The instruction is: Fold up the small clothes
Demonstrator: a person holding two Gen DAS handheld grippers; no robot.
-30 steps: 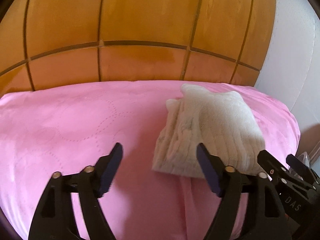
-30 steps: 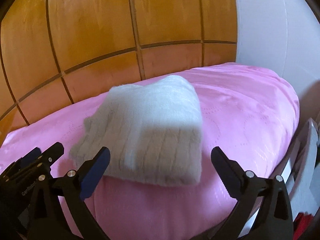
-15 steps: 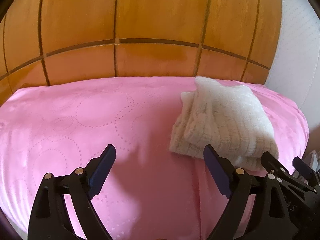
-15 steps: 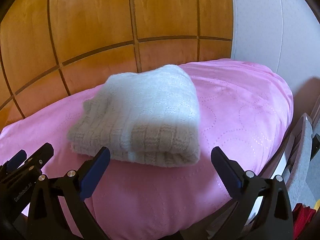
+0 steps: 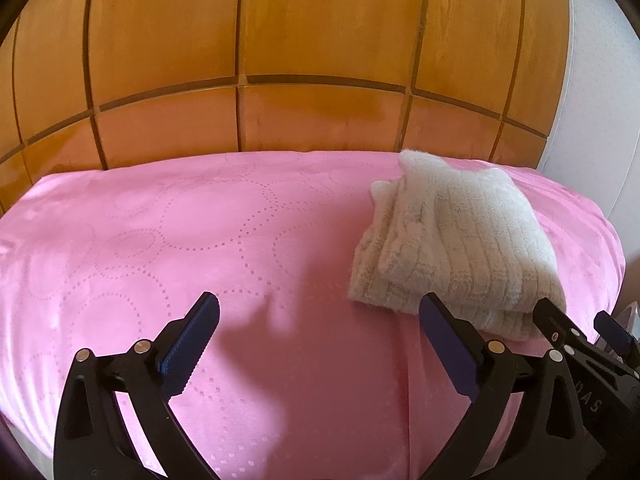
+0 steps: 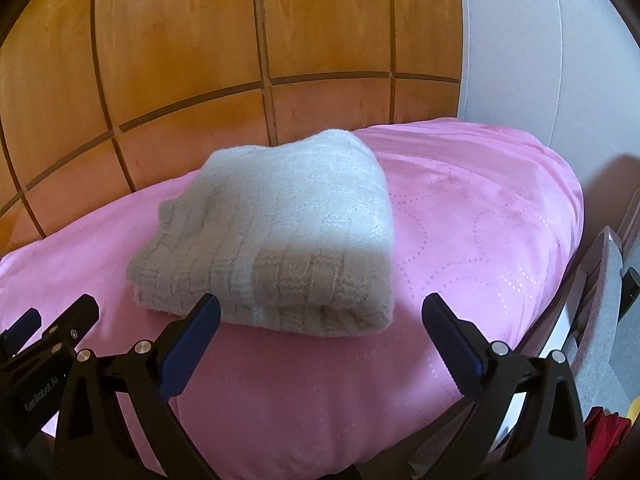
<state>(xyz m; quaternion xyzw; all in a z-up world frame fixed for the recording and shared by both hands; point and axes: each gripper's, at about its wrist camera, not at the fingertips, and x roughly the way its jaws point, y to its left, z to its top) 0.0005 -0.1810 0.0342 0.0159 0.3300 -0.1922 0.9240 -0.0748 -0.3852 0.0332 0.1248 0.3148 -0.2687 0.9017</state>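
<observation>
With the folded cream knit garment point(image 6: 276, 232) resting on the pink bedspread point(image 5: 200, 240), the left gripper point(image 5: 320, 320), jaws just widened, and right gripper point(image 6: 320, 320) stand open and empty; the fold appears complete, so withdrawal likely follows.

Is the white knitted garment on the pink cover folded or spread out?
Folded. The white knitted garment lies as a compact bundle on the pink cover, with stacked layers showing at its near edge.

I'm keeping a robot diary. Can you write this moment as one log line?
garment: white knit folded on pink cover | left gripper: open, just widened, empty | right gripper: open, empty
</observation>
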